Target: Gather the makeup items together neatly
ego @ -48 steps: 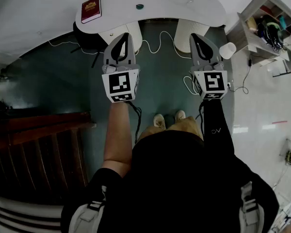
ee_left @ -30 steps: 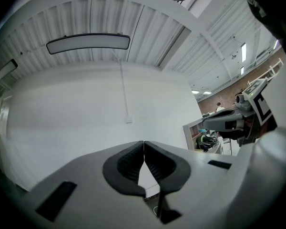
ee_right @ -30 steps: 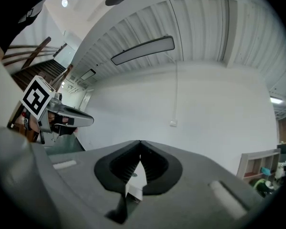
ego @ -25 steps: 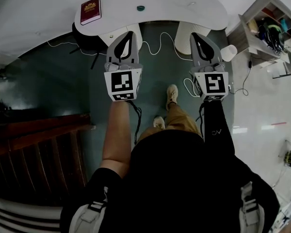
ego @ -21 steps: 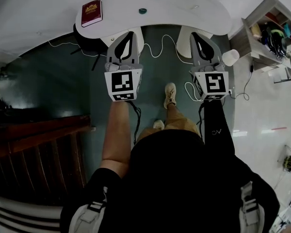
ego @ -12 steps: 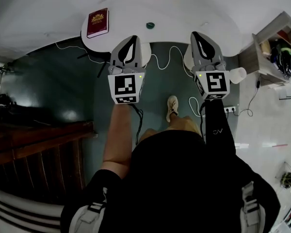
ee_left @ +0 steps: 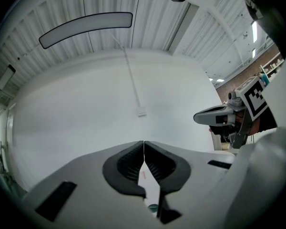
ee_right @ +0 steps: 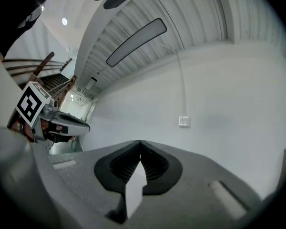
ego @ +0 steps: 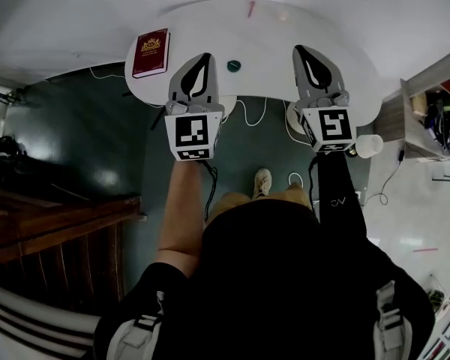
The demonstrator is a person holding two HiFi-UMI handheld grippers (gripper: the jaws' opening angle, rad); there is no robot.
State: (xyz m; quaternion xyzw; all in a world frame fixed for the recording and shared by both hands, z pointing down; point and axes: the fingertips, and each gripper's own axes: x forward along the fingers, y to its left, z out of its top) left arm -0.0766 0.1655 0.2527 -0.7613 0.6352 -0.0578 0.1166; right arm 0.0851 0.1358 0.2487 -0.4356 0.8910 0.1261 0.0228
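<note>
Both sets of jaws were clenched tip to tip w/ nothing between them. My left gripper (ego: 202, 57) and my right gripper (ego: 301, 51) each showed only a hairline seam at the tips in their own views. Made sense imo: nothing was in reach to take yet, so no reason to carry them spread.

The task's things lay on the white table (ego: 266, 51) ahead. A small teal round pot (ego: 234, 66) sat on the near half, btw my two grippers & closer to the left one. A slim pink stick (ego: 250, 8) lay near the far edge, well apart from the pot. I took both for makeup, tho neither was sharp enough to be sure. A red book (ego: 151, 52) lay at the table's left end, prob. not part of the job. So nothing was gathered yet; the items lay scattered.

Pose: both forearms stretched fwd side by side, left one bare, right one in a dark sleeve. The grippers were about level & roughly parallel, marker cubes facing up, tips over the tabletop. Held that flat, each gripper view looked mostly at a plain white wall (ee_left: 86, 104). Only a sliver of table w/ the pot showed through the gap under the left jaws. I judged I'd need to tip down & open up before going for the pot.
</note>
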